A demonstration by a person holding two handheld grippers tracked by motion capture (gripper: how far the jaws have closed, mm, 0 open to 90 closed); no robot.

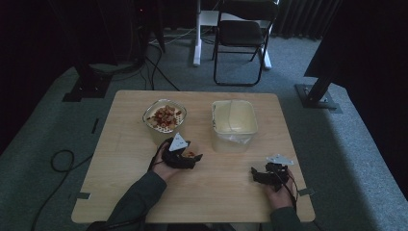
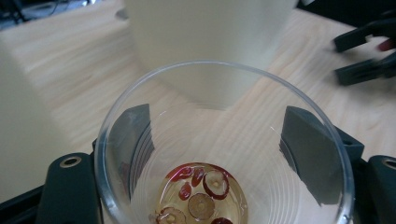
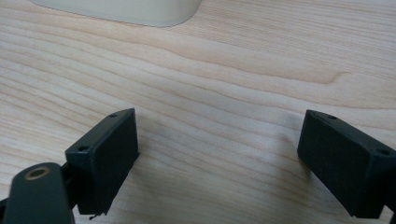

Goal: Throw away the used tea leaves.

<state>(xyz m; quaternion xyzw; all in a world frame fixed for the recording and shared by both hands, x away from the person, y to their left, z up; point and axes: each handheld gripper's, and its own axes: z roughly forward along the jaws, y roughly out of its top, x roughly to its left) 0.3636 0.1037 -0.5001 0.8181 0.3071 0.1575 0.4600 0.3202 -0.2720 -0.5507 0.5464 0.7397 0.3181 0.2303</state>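
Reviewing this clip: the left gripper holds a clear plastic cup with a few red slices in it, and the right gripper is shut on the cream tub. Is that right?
Not quite. The left gripper does hold the clear cup with red slices, but the right gripper is open. The right gripper view shows its jaws wide apart over bare table, short of the cream tub.

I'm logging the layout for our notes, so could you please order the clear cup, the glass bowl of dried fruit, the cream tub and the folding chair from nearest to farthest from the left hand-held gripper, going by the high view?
1. Clear cup: held in the left hand-held gripper.
2. Glass bowl of dried fruit: just behind it.
3. Cream tub: off to its right.
4. Folding chair: on the floor beyond the table.
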